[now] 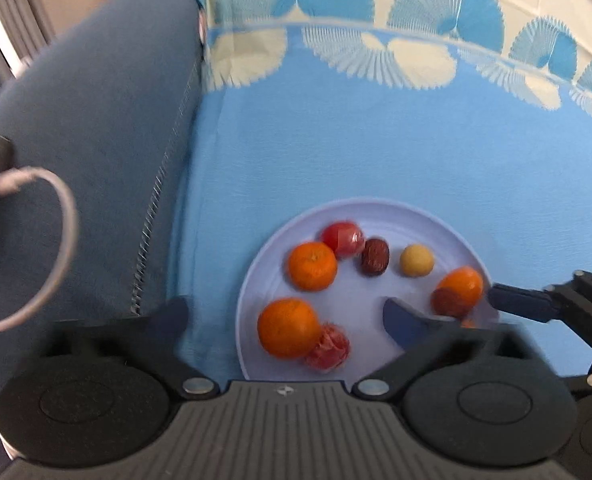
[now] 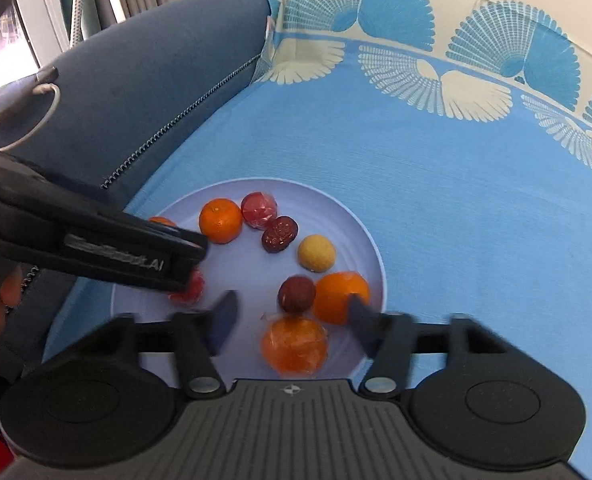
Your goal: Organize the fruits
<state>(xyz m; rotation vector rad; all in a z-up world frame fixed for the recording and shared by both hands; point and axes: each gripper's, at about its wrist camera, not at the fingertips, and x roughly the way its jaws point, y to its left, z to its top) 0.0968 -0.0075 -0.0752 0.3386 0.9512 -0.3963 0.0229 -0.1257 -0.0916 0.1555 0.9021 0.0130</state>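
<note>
A pale lilac round plate (image 2: pixel 348 216) lies on a light blue cloth (image 2: pixel 436 200) with cream and blue fan shapes along its far border; what is under the cloth is hidden. All the fruits sit on this plate. At the far side a small mandarin (image 2: pixel 220 220) with a green stem dimple rests beside a red fruit in shiny clear wrap (image 2: pixel 259 209), and next to that lies a wrinkled dark red date (image 2: pixel 279 234). A matt pale yellow ball-shaped fruit (image 2: pixel 316 253) sits apart, toward the middle. Nearer the right wrist camera a second dark red date (image 2: pixel 296 294) touches a wrapped orange (image 2: pixel 342 294), and a wrapped peeled-looking orange fruit (image 2: pixel 294 345) lies just in front of them.

In the left wrist view a large bare orange (image 1: pixel 288 328) touches a wrapped pinkish red fruit (image 1: pixel 328 348) at the plate's near left.

The left hand-held gripper (image 1: pixel 291 320) is spread wide, one finger off the plate and one over it, with these two fruits between them, untouched. The right hand-held gripper (image 2: pixel 291 316) is parted over the wrapped orange fruit; its right finger overlaps the wrapped orange, though blur makes contact hard to judge.

A dark blue padded cushion (image 2: pixel 155 80) with a zip lies to the left of the cloth
</note>
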